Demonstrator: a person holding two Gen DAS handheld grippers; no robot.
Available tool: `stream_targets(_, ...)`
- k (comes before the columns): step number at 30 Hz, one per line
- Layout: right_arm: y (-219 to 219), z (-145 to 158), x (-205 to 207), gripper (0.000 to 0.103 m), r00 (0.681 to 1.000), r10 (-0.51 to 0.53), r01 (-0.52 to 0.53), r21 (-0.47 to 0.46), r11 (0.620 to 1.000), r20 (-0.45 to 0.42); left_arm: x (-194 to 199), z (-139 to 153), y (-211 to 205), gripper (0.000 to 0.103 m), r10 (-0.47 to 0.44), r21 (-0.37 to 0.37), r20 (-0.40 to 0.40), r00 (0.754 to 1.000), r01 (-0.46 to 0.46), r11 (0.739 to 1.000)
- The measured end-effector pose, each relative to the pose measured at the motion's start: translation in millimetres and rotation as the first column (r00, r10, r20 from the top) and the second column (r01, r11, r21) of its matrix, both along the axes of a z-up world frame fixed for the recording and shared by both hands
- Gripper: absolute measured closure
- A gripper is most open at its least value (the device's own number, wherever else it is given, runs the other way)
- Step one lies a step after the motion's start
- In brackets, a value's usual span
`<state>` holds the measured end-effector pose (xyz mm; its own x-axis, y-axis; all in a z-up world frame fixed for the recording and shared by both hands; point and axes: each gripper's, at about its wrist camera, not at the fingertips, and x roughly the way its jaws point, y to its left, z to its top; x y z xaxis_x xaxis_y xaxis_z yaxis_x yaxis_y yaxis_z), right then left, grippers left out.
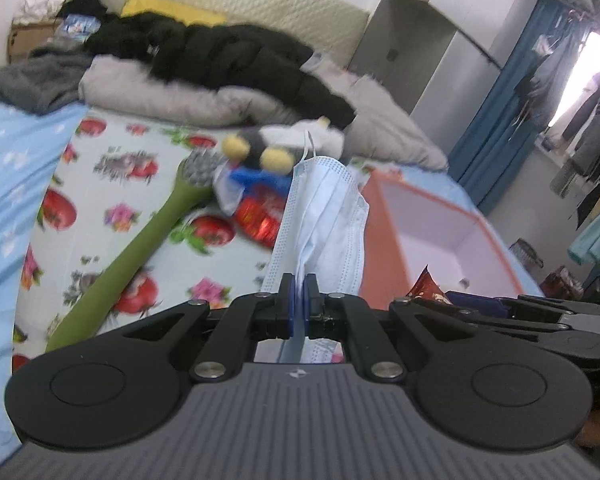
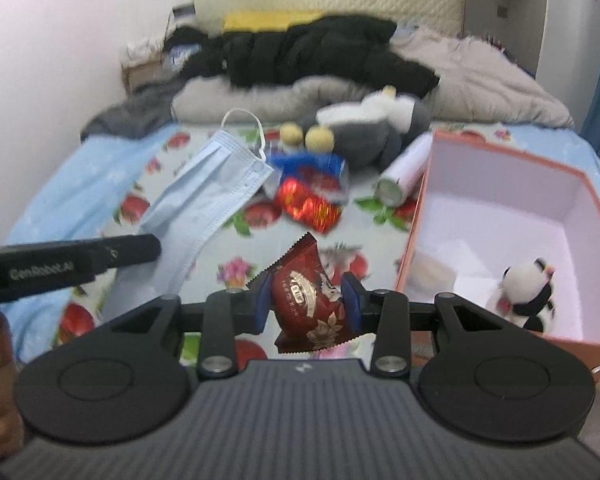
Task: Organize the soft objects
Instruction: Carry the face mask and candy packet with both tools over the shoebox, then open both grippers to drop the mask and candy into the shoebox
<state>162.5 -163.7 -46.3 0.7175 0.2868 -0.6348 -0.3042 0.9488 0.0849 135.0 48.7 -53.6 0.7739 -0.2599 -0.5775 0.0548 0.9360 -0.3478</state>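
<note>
Right wrist view: right gripper [image 2: 306,304] is clamped on a red snack packet [image 2: 310,306], and the pink box [image 2: 500,216] lies just to its right, open side up — so this hand is nearer. Left gripper [image 1: 299,296] pinches a blue face mask [image 1: 324,216] — long axis running away from the jaws, box further right past it.
</note>
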Motion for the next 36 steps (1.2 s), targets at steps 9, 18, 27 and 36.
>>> stream_targets(9, -53.5, 52.8, -20.9, 0.062, 0.993, -0.044, 0.039, 0.048, 0.998, 0.113, -12.5, 52.8, -53.1, 0.098, -0.027, -0.033, 0.066, 0.997, 0.029, 0.999)
stream_targets(18, -117.9, 62.9, -24.4, 0.062, 0.987, -0.118, 0.109, 0.089, 0.990, 0.111, -6.3, 82.6, -126.4, 0.098, -0.087, -0.018, 0.073, 0.994, 0.089, 0.996)
stream_targets(27, -162.6, 49.3, 11.5, 0.062, 0.983, -0.179, 0.174, 0.111, 0.979, 0.044, 40.4, 77.4, -179.1, 0.098, -0.157, 0.002, 0.012, 0.987, 0.157, 0.988)
stream_targets(36, -201.8, 19.2, 76.9, 0.062, 0.976, -0.216, 0.218, 0.095, 0.971, -0.032, 115.9, 48.2, -219.2, 0.098, -0.177, 0.014, -0.071, 0.982, 0.178, 0.984)
